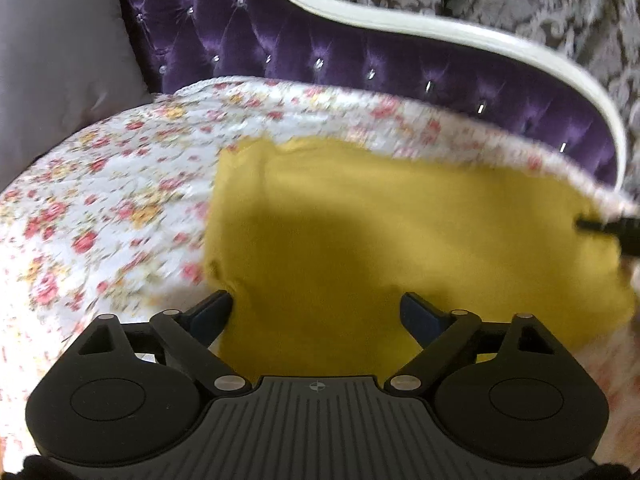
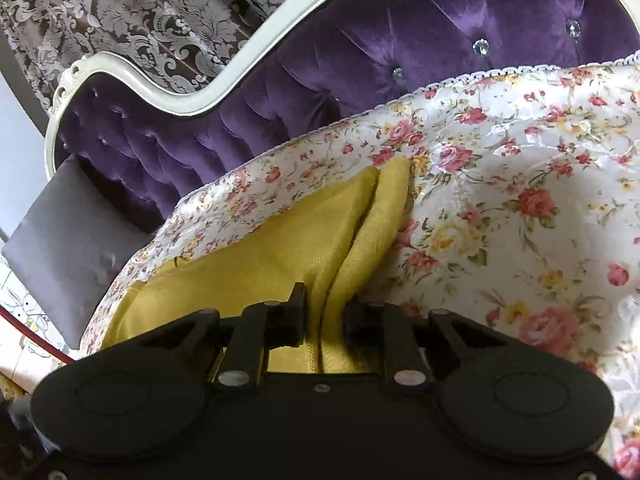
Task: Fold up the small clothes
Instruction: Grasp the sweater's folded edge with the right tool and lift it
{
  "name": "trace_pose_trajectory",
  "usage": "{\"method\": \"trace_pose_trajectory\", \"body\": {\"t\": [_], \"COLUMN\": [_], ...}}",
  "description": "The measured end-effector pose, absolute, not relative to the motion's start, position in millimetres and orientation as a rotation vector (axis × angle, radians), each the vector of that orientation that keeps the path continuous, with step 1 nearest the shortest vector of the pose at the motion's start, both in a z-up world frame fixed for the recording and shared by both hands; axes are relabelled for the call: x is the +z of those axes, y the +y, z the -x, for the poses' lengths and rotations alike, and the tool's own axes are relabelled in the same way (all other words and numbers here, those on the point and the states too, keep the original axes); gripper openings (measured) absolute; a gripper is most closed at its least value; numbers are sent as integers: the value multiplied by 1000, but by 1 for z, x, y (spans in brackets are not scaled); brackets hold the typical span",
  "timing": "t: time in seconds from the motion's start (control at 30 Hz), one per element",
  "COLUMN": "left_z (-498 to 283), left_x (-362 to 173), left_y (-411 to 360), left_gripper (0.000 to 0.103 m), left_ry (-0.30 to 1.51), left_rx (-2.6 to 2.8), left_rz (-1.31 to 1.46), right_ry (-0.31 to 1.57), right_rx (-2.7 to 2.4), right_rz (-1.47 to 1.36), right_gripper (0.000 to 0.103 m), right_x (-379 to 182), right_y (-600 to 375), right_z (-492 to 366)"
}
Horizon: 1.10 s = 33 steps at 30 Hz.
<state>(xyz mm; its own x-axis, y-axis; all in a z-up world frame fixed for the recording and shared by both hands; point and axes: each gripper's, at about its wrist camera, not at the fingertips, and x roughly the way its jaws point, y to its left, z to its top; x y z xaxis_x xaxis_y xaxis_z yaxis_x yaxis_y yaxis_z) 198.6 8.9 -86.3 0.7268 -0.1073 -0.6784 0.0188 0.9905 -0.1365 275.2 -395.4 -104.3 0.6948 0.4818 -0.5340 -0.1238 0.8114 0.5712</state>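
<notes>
Right gripper point(image 2: 322, 310): fingers drawn narrow w/ a raised fold of the yellow garment point(image 2: 280, 236) running up between them; the cloth fills the gap, looks pinched, grip on the fold. Two layers of yellow ridge upward from the fingers toward the far edge of the floral bedspread point(image 2: 520, 184).

Left gripper point(image 1: 316, 312): fingers spread wide, nothing clamped. They sit low over the near edge of the yellow garment point(image 1: 360, 220), left fingertip at its left border, right one over the cloth; contact can't be judged, view's blurred. Garment lies mostly flat here, dark shadow across its middle. At the right edge of this view the other gripper's black tip point(image 1: 608, 226) meets the garment's far corner.

Outward: garment lies on the floral bedspread point(image 1: 120, 184) w/ white lace trim, on a bed. Behind it a purple tufted headboard point(image 2: 400, 32) w/ crystal buttons & cream carved frame. Grey cushion point(image 2: 68, 240) leans at the headboard's end. Damask-pattern wall point(image 2: 140, 12) beyond
</notes>
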Motion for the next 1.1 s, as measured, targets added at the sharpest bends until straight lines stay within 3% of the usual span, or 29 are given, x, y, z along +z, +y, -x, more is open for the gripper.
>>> {"method": "trace_pose_trajectory", "body": {"t": [0.2,0.43,0.67,0.8,0.87,0.93,0.97,1.1], "left_z": [-230,-258,-250,-254,-255,-254,-254,-255], "left_x": [-67,-97,-100,-98,-98,-98,-98,-96], "left_y": [-37,-78,-80,-79,-81,-81,-81,-81], "left_gripper": [91,91,92,93,93,93,93,91], "left_ry": [743,871,835,841,840,839,840,845], "left_rx": [-160,-198,-188,-189,-189,-188,-188,-188], "left_rz": [60,-45,-77,-71,-71,-68,-65,-51], "right_ry": [765,811,782,768,775,779,785,786], "right_rx": [344,332,395,411,412,395,380,373], "right_rz": [-453,-498,-546,-478,-499,-486,-472,-484], "right_gripper": [29,36,73,76,71,49,34,25], "right_x": [-95,-103,-100,-98,-99,-97,-97,-93], "right_y": [-385,-387,-382,-371,-373,-376,-377,-384], "right_z": [-279,-283,-282,-281,-282,-282,-282,-279]}}
